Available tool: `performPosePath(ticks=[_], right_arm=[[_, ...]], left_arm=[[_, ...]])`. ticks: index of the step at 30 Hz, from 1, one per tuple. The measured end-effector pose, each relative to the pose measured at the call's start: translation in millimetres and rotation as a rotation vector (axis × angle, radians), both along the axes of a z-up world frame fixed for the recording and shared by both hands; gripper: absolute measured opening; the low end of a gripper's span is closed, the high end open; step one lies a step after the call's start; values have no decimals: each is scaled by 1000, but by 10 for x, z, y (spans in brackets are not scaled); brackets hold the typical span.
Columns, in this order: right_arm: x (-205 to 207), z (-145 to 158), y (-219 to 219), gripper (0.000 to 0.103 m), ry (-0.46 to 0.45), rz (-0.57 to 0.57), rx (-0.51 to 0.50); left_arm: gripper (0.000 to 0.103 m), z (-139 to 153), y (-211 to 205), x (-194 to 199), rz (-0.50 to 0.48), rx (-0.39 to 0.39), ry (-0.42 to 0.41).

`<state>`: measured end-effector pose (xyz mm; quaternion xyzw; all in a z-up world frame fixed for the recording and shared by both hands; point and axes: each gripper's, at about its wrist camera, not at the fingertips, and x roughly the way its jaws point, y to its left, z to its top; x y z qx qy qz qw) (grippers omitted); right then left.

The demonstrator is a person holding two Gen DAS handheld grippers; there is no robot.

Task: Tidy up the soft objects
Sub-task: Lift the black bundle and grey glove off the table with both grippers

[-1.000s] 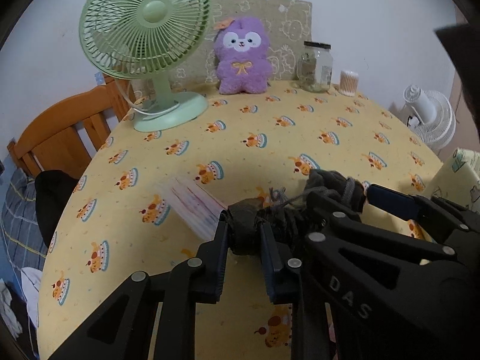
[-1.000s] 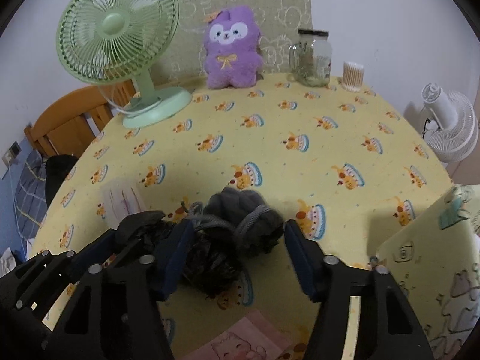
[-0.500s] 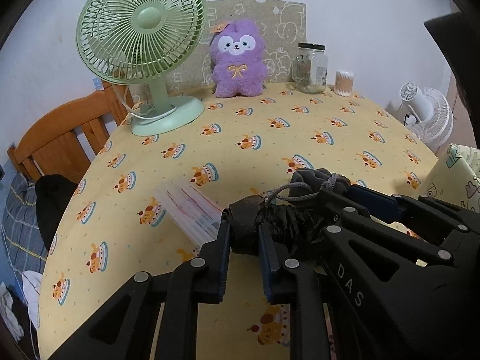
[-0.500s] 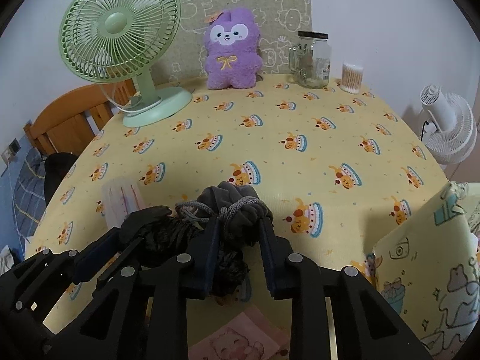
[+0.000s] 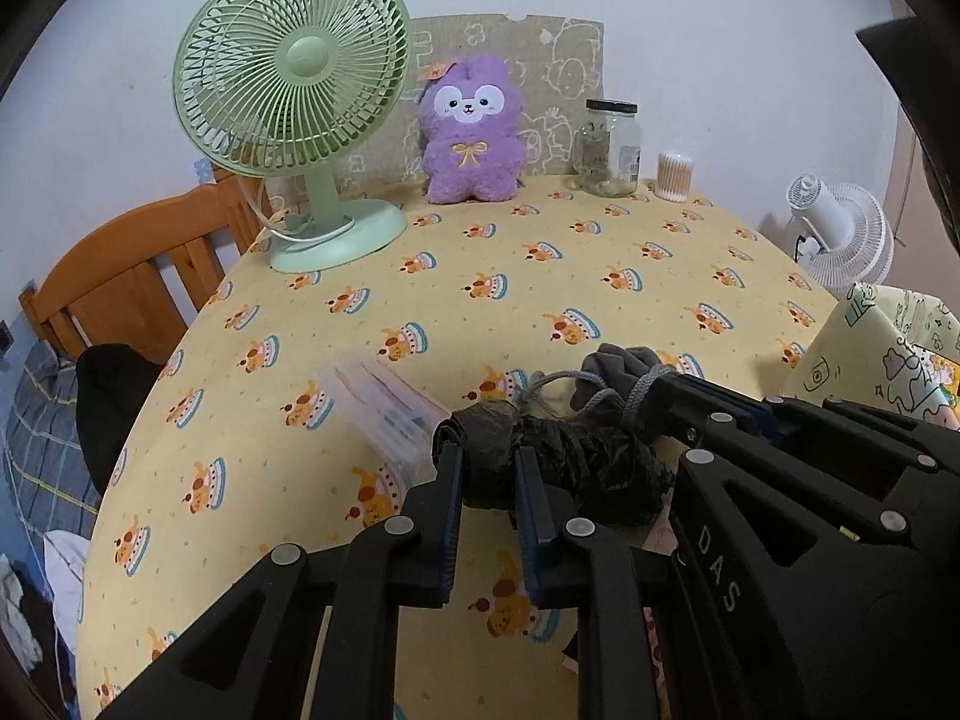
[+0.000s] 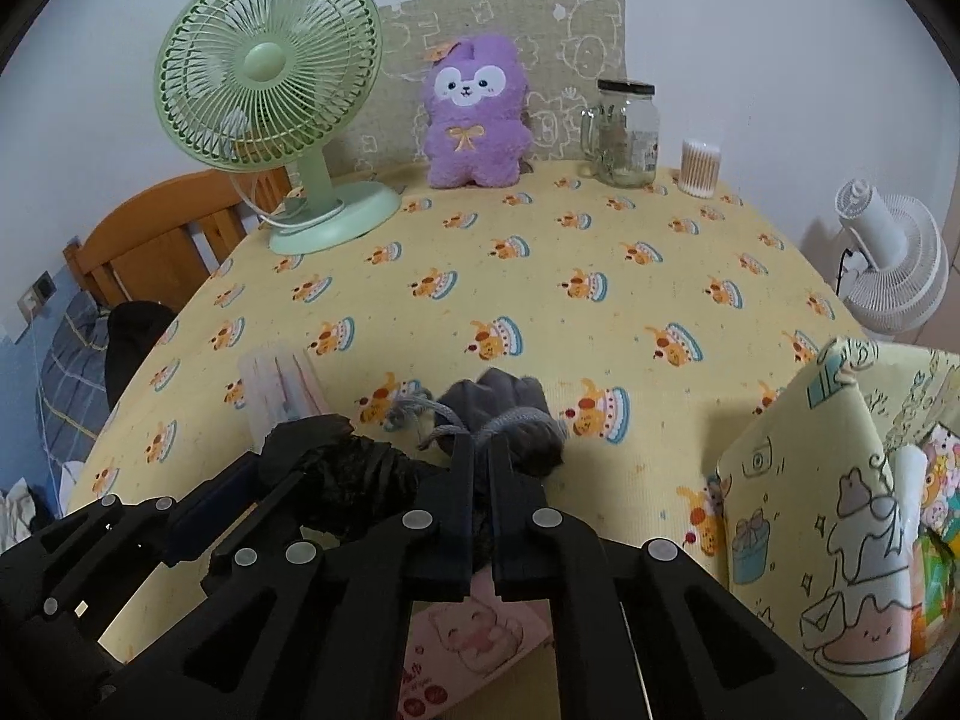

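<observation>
Both claws grip 1 dark soft bundle at the near edge of the desk (image 5: 600, 312), which wears a yellow cloth printed with cakes. The left claw (image 5: 487, 468) is clamped on the crinkled black roll (image 5: 576, 462), its 2 fingers pinching the roll's left end. The right claw (image 6: 480, 456) is pressed nearly together on the grey drawstring pouch (image 6: 516, 414) that joins the black roll (image 6: 348, 480); grey cord loops spill out just beside the fingertips.

A clear plastic packet (image 5: 384, 408) lies on the cloth just left of the bundle, touching or nearly touching the roll. To the right, a pale printed storage box (image 6: 840, 510) with cartoon drawings stands near the pouch, close to the right claw's side. A pink card (image 6: 474, 642) shows under the right claw.

Well apart at the far edge stand a green fan (image 5: 294, 96), a purple plush toy (image 5: 471, 132) leaning on a beige patterned board (image 5: 558, 54), a glass jar (image 5: 609, 150) and a cup of cotton swabs (image 5: 675, 177). A wooden chair (image 5: 120, 282) sits left of the desk, a white fan (image 5: 846, 234) to the right.
</observation>
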<state>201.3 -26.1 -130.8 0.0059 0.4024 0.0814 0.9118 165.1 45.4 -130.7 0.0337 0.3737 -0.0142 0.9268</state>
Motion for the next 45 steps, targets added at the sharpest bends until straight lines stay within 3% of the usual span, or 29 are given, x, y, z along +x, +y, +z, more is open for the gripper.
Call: performPosePath(ticks=[1,3,4,5,6,17,21,23,45], right_arm=[[-2,-6,4,15,2,-2,-5],[10,-16,-3,49,0,-17,-20],[16,-22,-20,54,-9,-36,-25],[24,-30,-23,66,-12,-41,-24],[51,-46,-38,70,-10,-45,-17],[363,-254,-73,69,58,-68,20],[377,-277,-71,51,69,-76,17],[365,-261,-72,47,66,-74,17],[-256,398,-127,44,-85,-40,14]], left_arm=[[15,-7,0,3,1,3,2],[14,-21,3,19,7,10,3],[14,-24,15,32,8,7,2],[14,-25,29,51,7,-2,6],[14,-29,32,66,6,-3,7],[14,-154,56,279,1,-7,36],[14,-159,44,284,-1,-8,32],[14,-144,39,272,-4,-8,26],[13,379,-83,-221,13,-26,-81]])
